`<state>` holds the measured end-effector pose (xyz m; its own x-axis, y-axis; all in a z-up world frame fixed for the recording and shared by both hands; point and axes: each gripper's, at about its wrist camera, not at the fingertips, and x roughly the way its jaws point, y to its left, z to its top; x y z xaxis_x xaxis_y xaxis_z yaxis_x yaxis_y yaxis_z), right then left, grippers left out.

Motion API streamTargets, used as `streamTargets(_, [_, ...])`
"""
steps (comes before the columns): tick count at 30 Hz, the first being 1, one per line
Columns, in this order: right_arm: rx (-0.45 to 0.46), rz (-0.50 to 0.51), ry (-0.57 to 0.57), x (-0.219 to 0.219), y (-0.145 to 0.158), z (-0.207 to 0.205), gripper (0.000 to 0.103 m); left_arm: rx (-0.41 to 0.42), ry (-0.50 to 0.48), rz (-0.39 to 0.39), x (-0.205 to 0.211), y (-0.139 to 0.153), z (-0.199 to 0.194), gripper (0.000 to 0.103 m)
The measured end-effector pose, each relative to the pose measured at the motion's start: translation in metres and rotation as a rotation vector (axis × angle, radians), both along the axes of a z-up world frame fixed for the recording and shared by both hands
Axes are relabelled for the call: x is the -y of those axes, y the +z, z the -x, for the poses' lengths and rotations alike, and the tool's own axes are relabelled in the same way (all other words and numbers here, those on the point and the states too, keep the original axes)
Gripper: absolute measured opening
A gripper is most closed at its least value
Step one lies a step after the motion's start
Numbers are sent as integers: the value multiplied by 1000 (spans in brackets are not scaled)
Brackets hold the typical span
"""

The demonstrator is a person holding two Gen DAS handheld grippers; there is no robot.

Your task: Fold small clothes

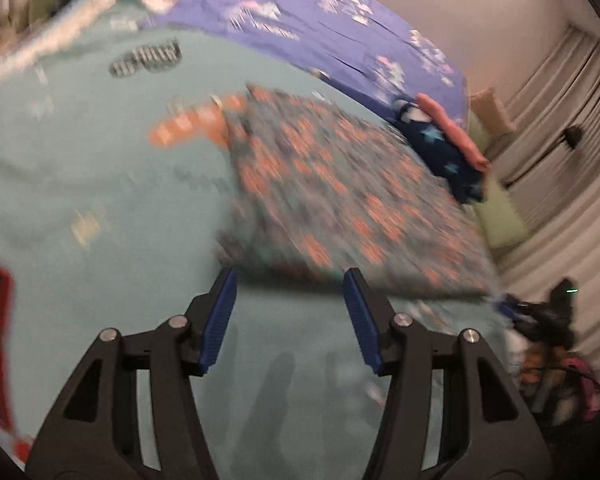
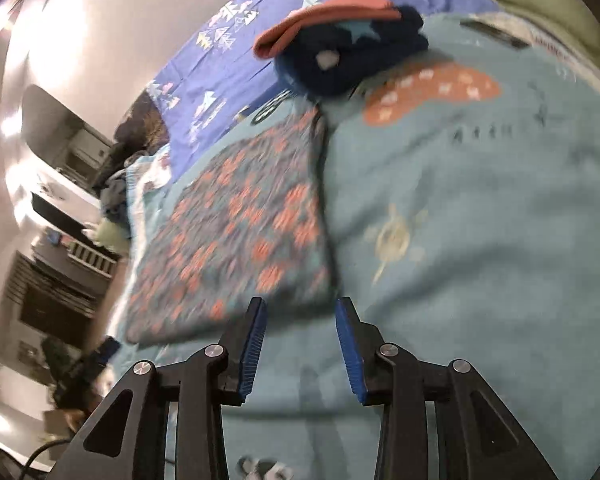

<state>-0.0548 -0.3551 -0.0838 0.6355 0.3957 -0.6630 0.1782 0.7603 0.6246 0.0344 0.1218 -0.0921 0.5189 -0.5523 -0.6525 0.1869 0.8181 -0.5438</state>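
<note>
- Left gripper (image 1: 290, 276) sits at the bottom centre of the left wrist view; its blue pads (image 1: 220, 320) stand partly apart with nothing between them; only the teal blanket (image 1: 100, 184) shows in the gap.
- Right gripper (image 2: 300, 304) sits at the bottom centre of the right wrist view; its jaws are also partly apart and empty; the pads (image 2: 254, 344) press on nothing.
- Folded cloth (image 1: 340, 200), teal-grey with orange-pink marks, lies flat on the blanket; in the left view it fills the centre and right, its near edge just above the fingertips; in the right view the cloth (image 2: 244, 236) lies centre left, its near corner just beside the left fingertip.
- Navy garment (image 2: 352, 60) with pale stars lies with a pink piece (image 2: 320, 20) at the top centre of the right view, beyond the cloth; in the left view the same pile (image 1: 452, 152) is at the right edge of the bed.
- Purple sheet (image 1: 300, 20) with white shapes runs across the top.
- The blanket carries an orange patch (image 2: 428, 88) and small dark marks; both views are blurred, so no writing or label can be read.
- Pale curtains (image 1: 560, 140) hang at the right of the left view.
</note>
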Motion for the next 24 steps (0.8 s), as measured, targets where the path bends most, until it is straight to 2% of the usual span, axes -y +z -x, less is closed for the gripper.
streamTargets(1, [5,-41,11,-1,-4,-2,48,-16,-10,45,2,-6,2,57])
streamTargets(3, [-14,-121,25,-4,-22,-14,56,-31,14,47,6,-14,0,58])
streamTargets(5, [-20,-151,11,-6,-34,-32,56,-35,70,30,8,-24,-12,58])
streamTargets(9, [22,-193,-101,0,-37,-60,56,-43,171,130,2,-31,-30,58])
streamTargets(10, [20,-202,-125,1,-40,-64,56,-48,186,147,3,-32,-34,47])
streamTargets(11, [4,-190,-154,1,-40,-69,40,-54,203,146,3,-32,-38,15])
streamTargets(12, [-12,-157,-161,0,-41,-72,7,-72,191,157,4,-32,-41,12])
streamTargets(14, [-2,-117,-161,-6,-34,-72,8,-69,210,190,0,-29,-38,10])
streamTargets(17, [74,-34,-153,-12,-9,-59,7,-9,208,178,1,-7,-27,9])
streamTargets(21, [140,32,-172,-9,28,-32,6,48,132,163,10,26,-7,9])
streamTargets(24, [115,63,-179,0,37,0,6,64,72,144,19,38,18,9])
